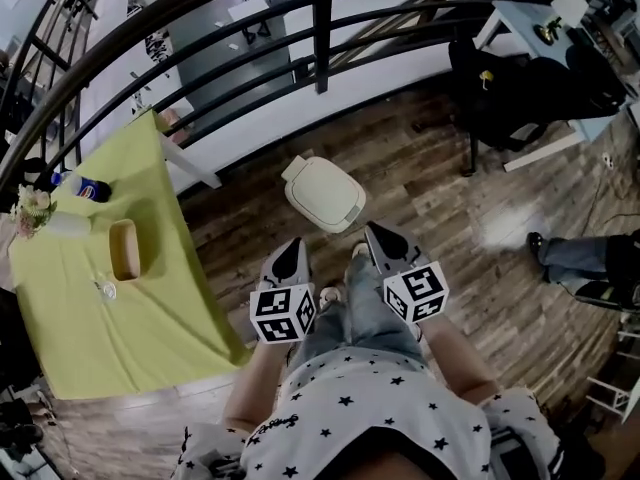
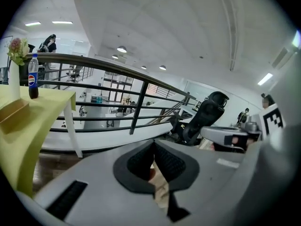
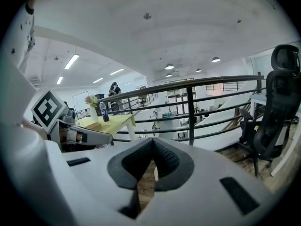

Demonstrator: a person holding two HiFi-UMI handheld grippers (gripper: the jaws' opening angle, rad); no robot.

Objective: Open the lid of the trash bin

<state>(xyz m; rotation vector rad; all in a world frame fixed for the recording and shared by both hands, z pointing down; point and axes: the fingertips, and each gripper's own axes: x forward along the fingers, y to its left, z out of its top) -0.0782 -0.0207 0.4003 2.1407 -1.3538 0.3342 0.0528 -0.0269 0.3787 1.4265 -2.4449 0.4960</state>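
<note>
The trash bin (image 1: 323, 194) is a small cream-white bin standing on the wooden floor, seen from above in the head view with its lid down. Both grippers hang close together above my legs, just on the near side of the bin and apart from it. My left gripper (image 1: 294, 246) points toward the bin's near left side, with its jaws closed tip to tip and nothing between them. My right gripper (image 1: 376, 232) is beside the bin's near right corner, also shut and empty. In the two gripper views the left gripper (image 2: 154, 143) and right gripper (image 3: 153, 142) face the railing, and the bin is not visible.
A table with a yellow-green cloth (image 1: 80, 308) stands to the left and carries a cola bottle (image 1: 90, 187), a flower vase (image 1: 35, 211) and a wooden box (image 1: 124, 249). A black railing (image 1: 320, 28) runs behind the bin. A black office chair (image 1: 500, 93) and a seated person's legs (image 1: 585, 263) are at the right.
</note>
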